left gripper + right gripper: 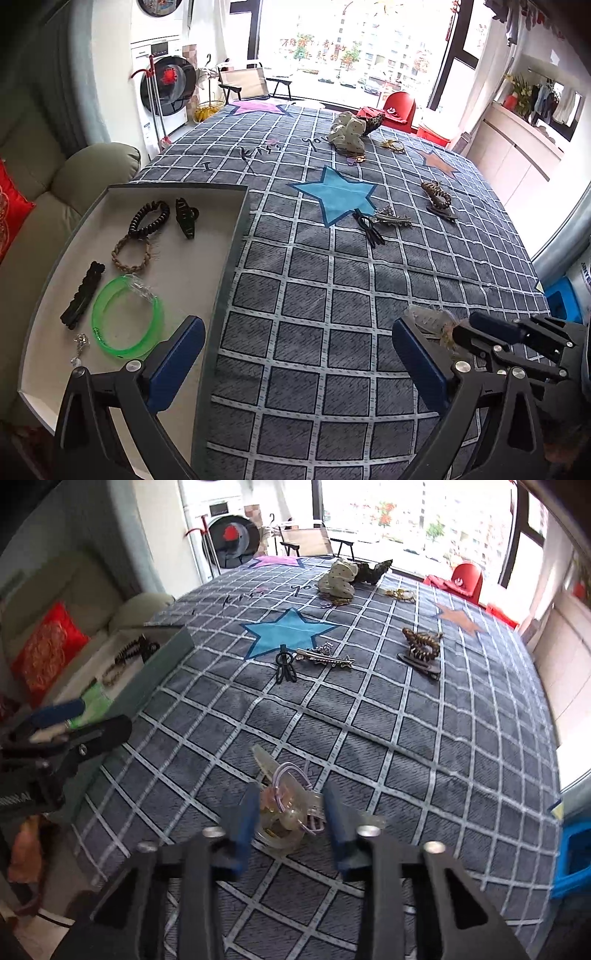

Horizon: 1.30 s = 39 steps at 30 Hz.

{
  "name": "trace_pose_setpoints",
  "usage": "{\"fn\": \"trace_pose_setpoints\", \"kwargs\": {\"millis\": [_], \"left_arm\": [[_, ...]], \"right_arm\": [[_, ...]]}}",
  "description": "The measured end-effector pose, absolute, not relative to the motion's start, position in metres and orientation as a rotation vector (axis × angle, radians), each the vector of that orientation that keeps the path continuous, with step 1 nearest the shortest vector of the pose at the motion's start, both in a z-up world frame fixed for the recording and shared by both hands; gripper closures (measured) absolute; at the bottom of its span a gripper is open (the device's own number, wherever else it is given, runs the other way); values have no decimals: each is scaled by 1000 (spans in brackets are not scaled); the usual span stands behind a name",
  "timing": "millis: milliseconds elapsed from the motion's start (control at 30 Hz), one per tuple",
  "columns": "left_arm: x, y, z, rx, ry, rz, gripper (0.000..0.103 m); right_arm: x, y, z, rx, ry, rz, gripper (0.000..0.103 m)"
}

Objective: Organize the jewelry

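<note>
A grey tray [236, 236] at the table's left holds a green bangle [127, 319], a coiled black hair tie [149, 218], a braided bracelet [131, 253], a black claw clip [186, 218] and other pieces. My left gripper [295, 354] is open and empty, its left finger over the tray's near corner. My right gripper [290, 819] is shut on a clear hair clip [284, 805] with a thin loop, just above the cloth. It also shows in the left wrist view [430, 319].
On the checked cloth [332, 295] lie a black clip [369, 229], a silver clip [393, 218], a brown claw clip [439, 199], a white scrunchie [347, 133] and gold jewelry [393, 146]. A sofa [55, 166] stands left of the tray.
</note>
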<state>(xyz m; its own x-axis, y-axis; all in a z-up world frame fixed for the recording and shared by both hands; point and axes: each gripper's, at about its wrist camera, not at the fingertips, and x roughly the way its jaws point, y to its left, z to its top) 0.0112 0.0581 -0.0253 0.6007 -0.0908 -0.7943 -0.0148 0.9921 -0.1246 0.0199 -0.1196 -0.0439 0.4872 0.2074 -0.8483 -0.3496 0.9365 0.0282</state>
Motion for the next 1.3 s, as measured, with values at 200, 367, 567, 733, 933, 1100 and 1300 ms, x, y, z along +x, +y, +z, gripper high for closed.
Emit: {"fn": "trace_pose_setpoints", "kwargs": {"millis": [200, 367, 567, 733, 933, 1100, 1300], "left_arm": [[15, 52, -28, -111, 939, -54, 1], [18, 40, -30, -100, 949, -89, 1], [19, 4, -32, -65, 962, -219, 1], [18, -32, -38, -15, 976, -313, 1], [10, -40, -49, 23, 996, -322, 1], [8, -20, -51, 18, 998, -266, 1], [11, -7, -56, 0, 1010, -243, 1]], "right_arm": [[19, -136, -39, -76, 987, 340, 97], [21, -167, -31, 82, 972, 343, 99], [26, -203, -31, 178, 975, 279, 102], [28, -220, -38, 268, 1004, 319, 102], [39, -200, -34, 249, 1040, 456, 81], [43, -165, -26, 107, 1037, 534, 44], [53, -139, -46, -58, 1106, 490, 50]]}}
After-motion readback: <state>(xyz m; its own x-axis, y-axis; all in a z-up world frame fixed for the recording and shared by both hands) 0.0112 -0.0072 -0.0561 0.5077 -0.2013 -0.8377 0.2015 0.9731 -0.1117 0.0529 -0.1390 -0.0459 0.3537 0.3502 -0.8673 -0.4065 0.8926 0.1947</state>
